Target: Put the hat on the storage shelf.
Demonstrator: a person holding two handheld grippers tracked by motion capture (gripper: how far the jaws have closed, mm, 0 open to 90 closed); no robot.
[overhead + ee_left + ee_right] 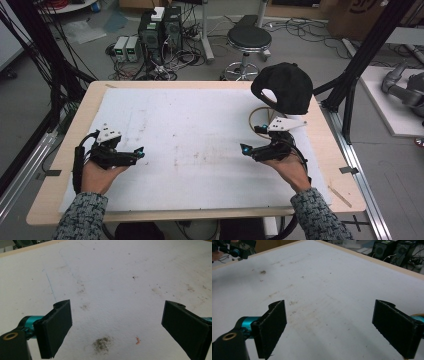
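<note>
Both claws are idle and ready. My left claw (141,151) sits at the lower left of the high view, jaws spread wide with nothing between them; the left gripper view confirms bare white mat (112,290) between the two black pads. My right claw (243,148) sits at the lower right centre, jaws equally wide apart and empty.

The nearest object is the black cap (284,87), at the upper right of the high view, resting on the far right part of the bench (65,145) and just beyond my right hand (287,167). A tan ring-shaped item (256,118) lies under or beside the cap's near edge; I cannot tell which, nor what it is.

Procedure for the reach, as I judge it:
1. Turn the right claw toward the cap, keeping the jaws fully apart.
2. Approach low along the mat, aiming at the brim or the rim edge, not the soft crown.
3. Close only once fabric sits squarely between both pads.

Count: one cap, one ring item, two claws, one mat, one bench
</note>
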